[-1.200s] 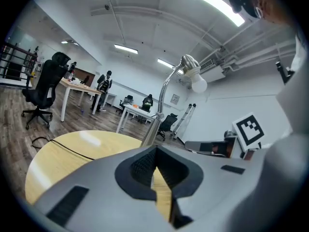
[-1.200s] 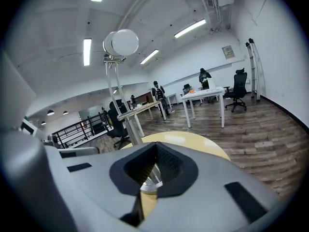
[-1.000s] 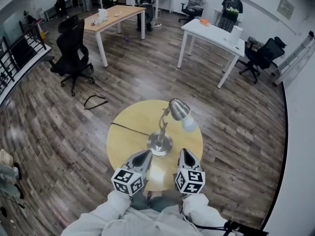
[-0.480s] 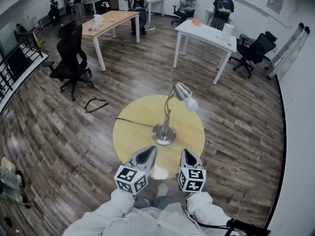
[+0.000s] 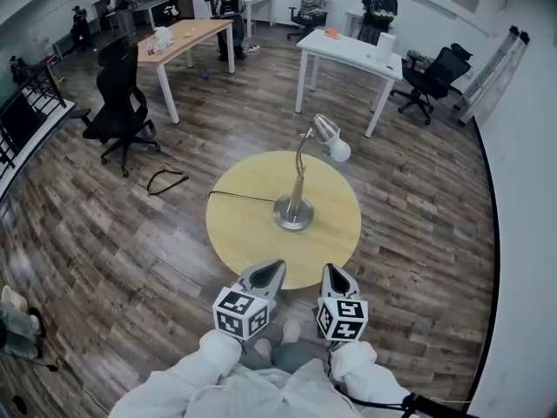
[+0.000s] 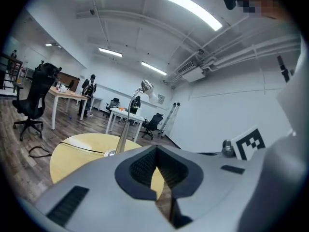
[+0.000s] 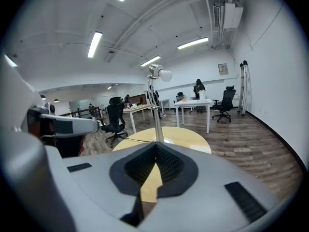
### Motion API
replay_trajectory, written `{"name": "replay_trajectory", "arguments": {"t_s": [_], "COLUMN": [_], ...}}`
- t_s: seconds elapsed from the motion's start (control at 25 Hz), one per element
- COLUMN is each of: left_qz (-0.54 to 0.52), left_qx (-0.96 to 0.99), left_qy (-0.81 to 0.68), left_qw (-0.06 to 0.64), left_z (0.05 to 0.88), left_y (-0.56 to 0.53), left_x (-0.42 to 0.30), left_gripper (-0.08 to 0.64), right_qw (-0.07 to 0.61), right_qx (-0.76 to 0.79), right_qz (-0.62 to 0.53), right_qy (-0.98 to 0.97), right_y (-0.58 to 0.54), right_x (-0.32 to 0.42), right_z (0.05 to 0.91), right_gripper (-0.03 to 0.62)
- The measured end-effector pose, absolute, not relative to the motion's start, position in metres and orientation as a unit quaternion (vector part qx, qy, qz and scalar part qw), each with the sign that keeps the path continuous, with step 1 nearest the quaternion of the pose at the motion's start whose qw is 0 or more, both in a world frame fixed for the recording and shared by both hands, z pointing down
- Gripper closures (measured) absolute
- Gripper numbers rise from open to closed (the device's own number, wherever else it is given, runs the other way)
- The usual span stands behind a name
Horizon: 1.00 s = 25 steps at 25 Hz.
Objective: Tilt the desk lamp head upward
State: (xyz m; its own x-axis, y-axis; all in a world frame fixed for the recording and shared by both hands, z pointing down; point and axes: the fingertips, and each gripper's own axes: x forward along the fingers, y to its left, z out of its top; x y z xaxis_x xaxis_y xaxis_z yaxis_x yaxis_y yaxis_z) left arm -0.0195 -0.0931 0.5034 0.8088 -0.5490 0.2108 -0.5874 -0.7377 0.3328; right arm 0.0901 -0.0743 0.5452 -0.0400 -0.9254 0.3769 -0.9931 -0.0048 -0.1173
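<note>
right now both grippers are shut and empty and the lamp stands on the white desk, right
No: the lamp stands on the round yellow table, not the white desk, as the head view shows. The left gripper and right gripper are indeed shut and empty.

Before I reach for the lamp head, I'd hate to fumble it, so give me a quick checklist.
1. Left gripper empty: ok, jaws together, nothing between.
2. Right gripper empty: ok, likewise shut.
3. Jaws open for grasping: not ok.
4. Lamp head within touch: not ok, both grippers hang at the round table's near edge.
5. Lamp base flat on table: ok.
6. Cord out of the way: ok, it runs left.
</note>
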Motion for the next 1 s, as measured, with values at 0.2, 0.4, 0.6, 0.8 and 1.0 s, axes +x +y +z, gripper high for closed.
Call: {"name": "replay_trajectory", "arguments": {"t_s": [0.2,0.4,0.6,0.8,1.0], "left_qz": [0.049,0.061,0.068,0.077,0.078], "left_qx": [0.927,0.916,0.911,0.91,0.908], "left_qy": [-0.317,-0.351,-0.362,-0.365,-0.367], "left_qw": [0.195,0.183,0.186,0.184,0.185], "left_z": [0.505,0.503,0.502,0.503,0.504], "left_y": [-0.078,-0.069,-0.071,-0.07,-0.073], "left_x": [-0.023,-0.028,-0.029,-0.027,-0.03], "left_gripper": [0.558,0.558,0.558,0.558,0.558], "right_qw": [0.092,0.089,0.083,0.097,0.093], "right_qx": [0.683,0.675,0.674,0.673,0.672], "right_qz": [0.158,0.153,0.153,0.139,0.137], "right_qy": [-0.707,-0.716,-0.717,-0.72,-0.721], "right_y": [-0.063,-0.056,-0.055,-0.053,-0.053], "right_x": [0.081,0.076,0.079,0.084,0.082], "right_z": [0.535,0.529,0.525,0.523,0.519], "right_gripper": [0.58,0.578,0.58,0.58,0.58]}}
